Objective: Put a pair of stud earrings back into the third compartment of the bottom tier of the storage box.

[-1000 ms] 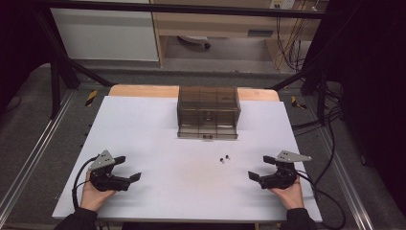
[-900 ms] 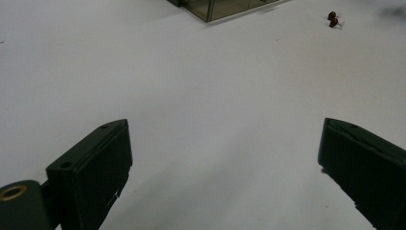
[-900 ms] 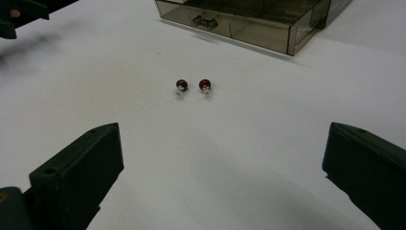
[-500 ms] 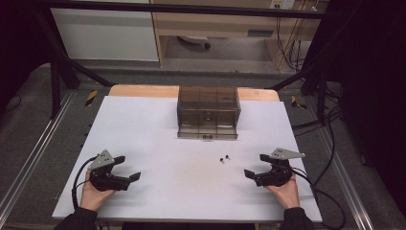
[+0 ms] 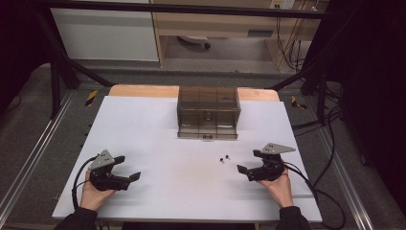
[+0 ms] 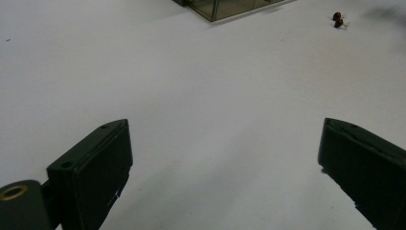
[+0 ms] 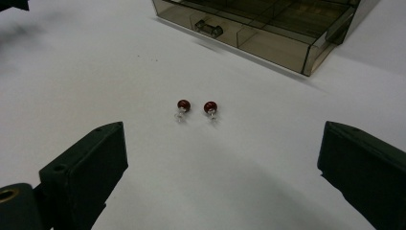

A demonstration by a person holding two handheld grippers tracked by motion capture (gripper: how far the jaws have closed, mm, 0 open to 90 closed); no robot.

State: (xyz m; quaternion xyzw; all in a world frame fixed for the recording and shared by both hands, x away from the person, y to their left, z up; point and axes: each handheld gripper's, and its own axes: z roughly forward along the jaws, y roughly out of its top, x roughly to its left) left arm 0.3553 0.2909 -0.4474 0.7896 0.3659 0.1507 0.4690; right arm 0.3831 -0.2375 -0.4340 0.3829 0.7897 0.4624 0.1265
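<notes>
Two small dark red earrings with clear backs lie side by side on the white table, one (image 7: 183, 106) left of the other (image 7: 210, 108); in the high view they are tiny dots (image 5: 224, 158) below the box. A smoky transparent drawer box (image 5: 208, 112) stands at the table's far middle, its drawer (image 7: 249, 28) pulled out. My right gripper (image 5: 249, 162) is open, low over the table just right of the earrings, which lie ahead of its jaws. My left gripper (image 5: 128, 167) rests open at the near left, far from them, holding nothing.
The white table top (image 5: 158, 129) ends in a wooden strip (image 5: 143, 91) at the back. Cables (image 5: 321, 191) trail off the right edge. Metal frame rails run along both sides on the floor.
My right gripper has moved left and slightly forward, closer to the earrings. The left gripper has stayed where it was.
</notes>
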